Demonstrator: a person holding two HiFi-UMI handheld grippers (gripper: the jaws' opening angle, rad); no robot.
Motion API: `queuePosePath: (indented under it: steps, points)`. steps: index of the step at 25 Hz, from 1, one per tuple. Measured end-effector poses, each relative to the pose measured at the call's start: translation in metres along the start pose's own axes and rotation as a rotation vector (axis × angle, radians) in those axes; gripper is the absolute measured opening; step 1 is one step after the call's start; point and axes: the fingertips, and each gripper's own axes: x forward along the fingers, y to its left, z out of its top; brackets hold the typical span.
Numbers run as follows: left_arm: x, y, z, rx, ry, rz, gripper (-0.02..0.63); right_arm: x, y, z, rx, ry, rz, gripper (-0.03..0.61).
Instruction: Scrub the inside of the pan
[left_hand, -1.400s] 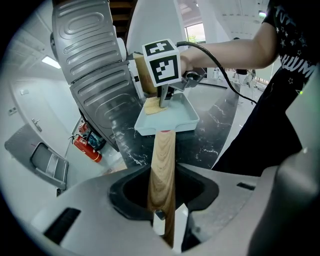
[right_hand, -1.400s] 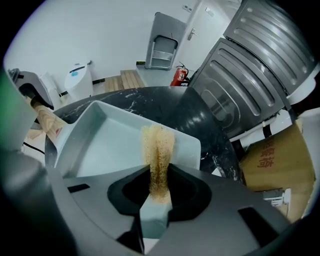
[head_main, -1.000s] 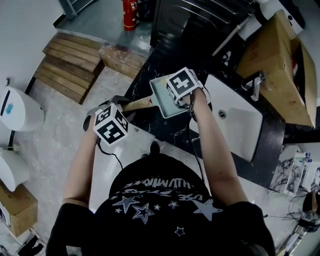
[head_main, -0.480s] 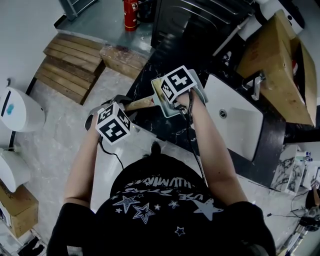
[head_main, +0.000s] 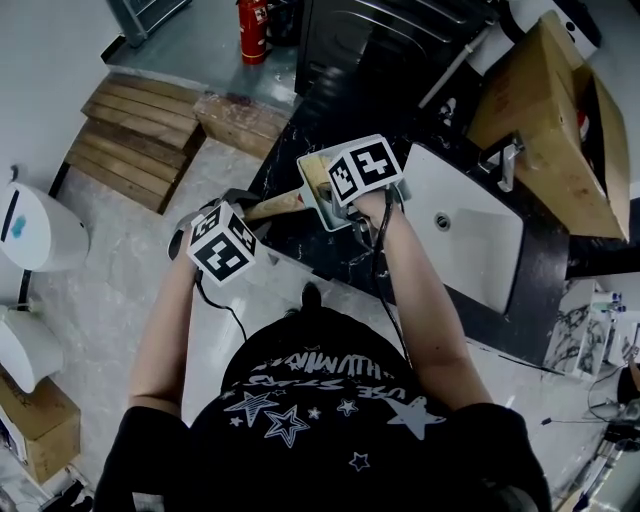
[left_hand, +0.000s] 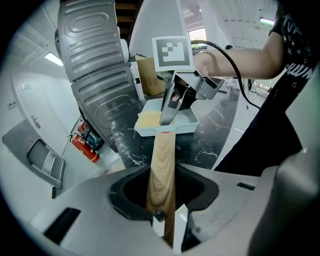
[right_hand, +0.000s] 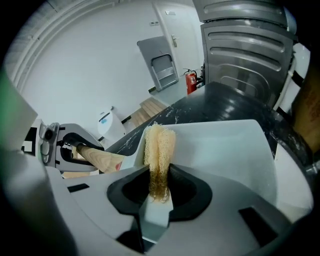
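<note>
The left gripper (left_hand: 161, 200) has its jaws clamped on the pale wooden handle (left_hand: 162, 160) of a light grey square pan (left_hand: 167, 129), which it holds over the black marble-veined counter (head_main: 325, 255), just beside the white rectangular sink (head_main: 465, 235). The right gripper (right_hand: 159, 192) points steeply down into the pan, and its jaws are closed on a folded yellow mesh scrubber (right_hand: 159, 145). The scrubber's free end is inside the pan, against the wall at the corner nearest the handle. Whether the pan's base rests on the counter cannot be told
</note>
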Motion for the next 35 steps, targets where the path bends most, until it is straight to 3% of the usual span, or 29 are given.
queuePosePath:
  steps: [7, 16, 26, 29, 35]
  points:
    - [-0.001, 0.001, 0.0, 0.026, 0.018, 0.011, 0.138, -0.034, -0.053, -0.01, -0.035, 0.028, -0.186, 0.087]
    - [-0.001, 0.0, 0.0, 0.031, 0.017, 0.017, 0.138, -0.054, -0.104, -0.023, -0.022, 0.118, -0.323, 0.086]
    - [-0.001, 0.001, -0.001, 0.026, 0.008, 0.018, 0.138, -0.048, -0.12, -0.03, -0.079, 0.194, -0.496, 0.083]
    - [-0.001, 0.001, 0.0, 0.03, 0.011, 0.02, 0.138, -0.045, -0.114, -0.031, -0.097, 0.199, -0.488, 0.081]
    - [-0.001, 0.0, -0.001, 0.03, 0.02, 0.025, 0.138, -0.038, -0.083, -0.033, -0.086, 0.18, -0.383, 0.083]
